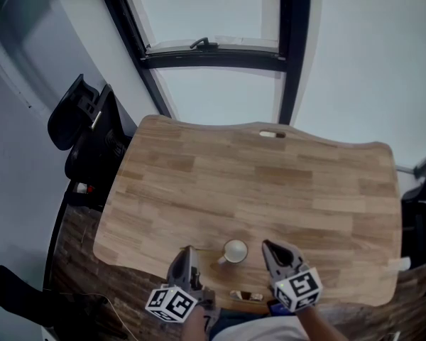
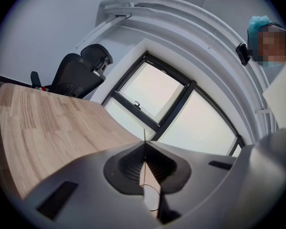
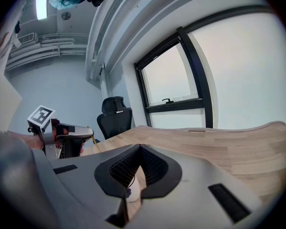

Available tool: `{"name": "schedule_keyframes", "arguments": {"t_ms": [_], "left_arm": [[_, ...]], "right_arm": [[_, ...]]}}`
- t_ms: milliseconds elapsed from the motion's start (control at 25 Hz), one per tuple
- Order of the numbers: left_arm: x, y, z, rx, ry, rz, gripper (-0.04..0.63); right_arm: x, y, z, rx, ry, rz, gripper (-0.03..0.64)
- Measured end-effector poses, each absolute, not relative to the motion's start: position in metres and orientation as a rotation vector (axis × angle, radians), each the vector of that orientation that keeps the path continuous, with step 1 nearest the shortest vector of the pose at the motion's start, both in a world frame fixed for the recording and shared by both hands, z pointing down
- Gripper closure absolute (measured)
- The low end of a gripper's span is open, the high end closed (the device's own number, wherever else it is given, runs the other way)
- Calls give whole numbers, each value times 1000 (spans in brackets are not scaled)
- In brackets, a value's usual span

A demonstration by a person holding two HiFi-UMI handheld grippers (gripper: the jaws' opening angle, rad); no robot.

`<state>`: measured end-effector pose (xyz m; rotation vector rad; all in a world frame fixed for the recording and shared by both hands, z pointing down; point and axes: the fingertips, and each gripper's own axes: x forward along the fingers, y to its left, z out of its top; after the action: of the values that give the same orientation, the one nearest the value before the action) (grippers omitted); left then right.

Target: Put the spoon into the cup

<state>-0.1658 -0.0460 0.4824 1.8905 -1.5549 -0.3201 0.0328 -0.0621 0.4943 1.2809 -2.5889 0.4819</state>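
Left tongs (image 1: pixel 187 254): clamped shut on the spoon (image 2: pixel 144 137), a thin pale sliver seen edge-on, poking out past the tips.
Right tongs (image 1: pixel 268 247): tips were together with nothing between them; the cup showed only through the gap beneath the pads.
Cup (image 1: pixel 235 251): stood upright near the bench's (image 1: pixel 270 183) near edge, between the two tongs, its handle turned toward the left one.
Spoon's place: off the bench, held just left of the cup and not yet over its mouth.
Step in hand: by the look of it, carrying the spoon across to the cup.
Doing it well: the left tongs needed height first, so the spoon's lower end cleared the rim and the handle. Then centre it over the mouth, bring it down end-first, and let go only once it was well inside.
Right tongs' part: probably best kept close beside the cup, ready to steady it.
Risks: so thin a spoon could swivel in the grip. A knock on the rim could tip the cup or push it toward the near edge.
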Motion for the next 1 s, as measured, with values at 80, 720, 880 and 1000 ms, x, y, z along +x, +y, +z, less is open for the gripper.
{"name": "schedule_keyframes", "arguments": {"t_ms": [80, 720, 880, 1000], "left_arm": [[-165, -46, 483, 1885, -1556, -321, 592], [-161, -49, 497, 1859, -1555, -298, 592], [-161, -50, 501, 1854, -1552, -298, 592], [-162, -51, 503, 1847, -1551, -300, 592]], "right_arm": [[34, -60, 498, 1269, -2575, 492, 620], [41, -65, 501, 1276, -2566, 493, 620], [41, -64, 506, 1265, -2561, 509, 620], [40, -66, 507, 1263, -2559, 509, 620]]}}
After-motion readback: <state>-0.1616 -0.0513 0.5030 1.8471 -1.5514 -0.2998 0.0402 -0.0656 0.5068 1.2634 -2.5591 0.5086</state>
